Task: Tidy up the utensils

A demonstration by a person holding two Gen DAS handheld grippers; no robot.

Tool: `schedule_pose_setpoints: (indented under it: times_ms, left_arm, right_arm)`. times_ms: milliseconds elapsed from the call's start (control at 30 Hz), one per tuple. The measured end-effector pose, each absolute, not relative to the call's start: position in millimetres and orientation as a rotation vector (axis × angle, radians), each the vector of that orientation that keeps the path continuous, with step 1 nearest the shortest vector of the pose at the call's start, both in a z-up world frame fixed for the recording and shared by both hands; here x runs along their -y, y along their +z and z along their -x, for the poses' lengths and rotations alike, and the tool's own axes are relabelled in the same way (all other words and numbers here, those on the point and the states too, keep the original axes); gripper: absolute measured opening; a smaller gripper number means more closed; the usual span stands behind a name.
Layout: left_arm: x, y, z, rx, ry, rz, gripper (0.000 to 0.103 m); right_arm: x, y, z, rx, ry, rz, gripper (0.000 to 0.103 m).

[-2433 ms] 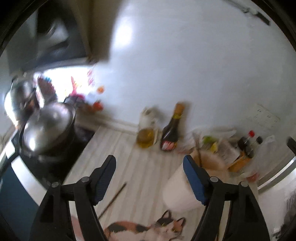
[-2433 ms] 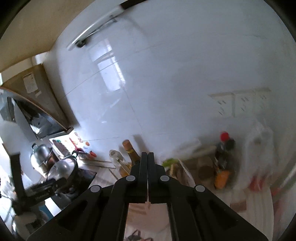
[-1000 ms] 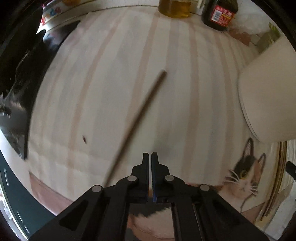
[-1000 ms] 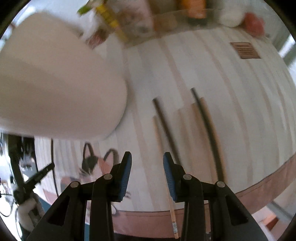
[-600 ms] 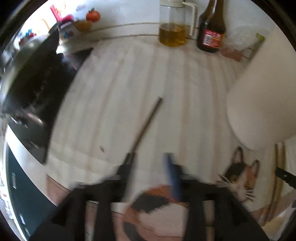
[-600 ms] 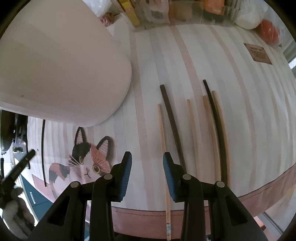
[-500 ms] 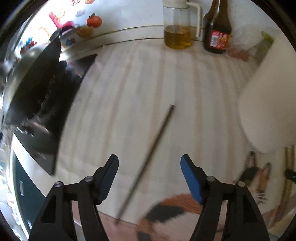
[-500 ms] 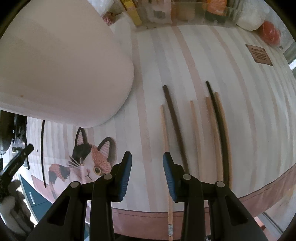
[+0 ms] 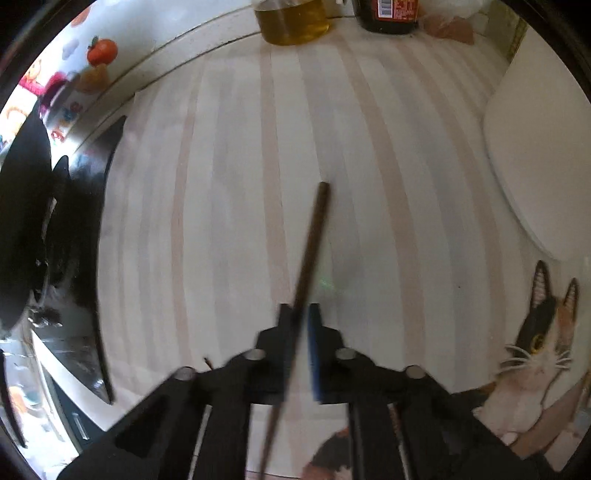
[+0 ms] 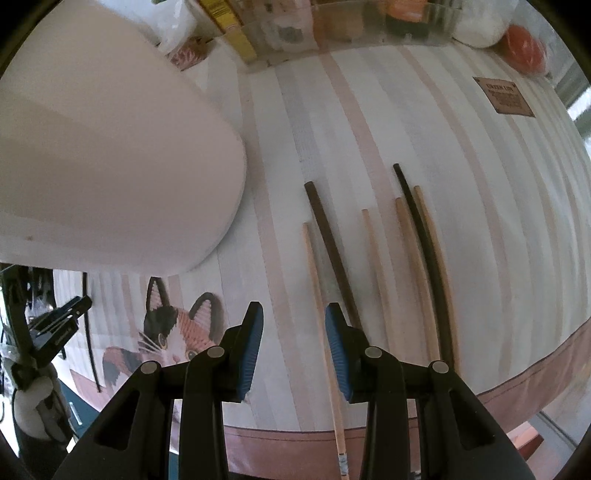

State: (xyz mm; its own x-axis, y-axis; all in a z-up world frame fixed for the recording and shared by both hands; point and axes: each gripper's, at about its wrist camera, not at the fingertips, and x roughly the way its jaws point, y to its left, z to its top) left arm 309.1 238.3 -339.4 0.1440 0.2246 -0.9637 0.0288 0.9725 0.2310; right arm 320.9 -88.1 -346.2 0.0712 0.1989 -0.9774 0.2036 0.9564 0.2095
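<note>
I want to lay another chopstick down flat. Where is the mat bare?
Bare striped mat lies right of the chopstick row, up to the brown label. Another strip runs between the white container and the row. The back edge is crowded with packets.

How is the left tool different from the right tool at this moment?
The left tool has just closed on a dark brown wooden chopstick; the right tool stands open and empty. The left is motion-blurred, the right sharp. Both have black fingers with blue pads.
</note>
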Motion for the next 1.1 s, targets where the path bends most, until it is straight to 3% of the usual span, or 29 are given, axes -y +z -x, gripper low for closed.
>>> schedule_pose_setpoints:
  times_ms: [400, 500, 600, 633, 667, 733, 967, 1100]
  left_arm:
    - [-251.1, -326.1, -268.9, -1.445, 0.184, 0.291, 0.000]
    - [-241.8, -305.5, -251.0, -1.384, 0.197, 0.284, 0.000]
    - [-244.3, -287.6, -245.7, -1.329, 0.238, 0.204, 0.006]
    - [-248.7, -286.3, -247.8, -1.327, 0.262, 0.164, 0.012]
    - [-254.1, -288.2, -248.7, -1.329, 0.277, 0.147, 0.031]
    - [-263.8, -294.9, -251.5, -1.331, 0.312, 0.128, 0.054]
    - [-280.3, -341.9, -271.3, -1.434, 0.279, 0.127, 0.055]
    - [-269.2, -342.4, -260.1, -1.457, 0.180, 0.269, 0.054]
  right_arm:
    - [124.0, -327.4, -308.7, -1.489, 0.038, -0.392, 0.037]
    - [133.5, -322.8, -304.4, -1.482, 0.051, -0.405, 0.037]
    - [141.5, -320.7, -303.4, -1.479, 0.065, -0.423, 0.037]
    - [141.6, -320.8, -302.7, -1.473, 0.067, -0.427, 0.037]
    - [135.6, -324.2, -300.1, -1.472, 0.071, -0.432, 0.037]
    - [130.3, -327.4, -299.1, -1.471, 0.076, -0.443, 0.037]
    - [113.2, -327.5, -299.6, -1.468, 0.105, -0.429, 0.037]
    - [113.3, -326.8, -298.9, -1.468, 0.112, -0.418, 0.037]
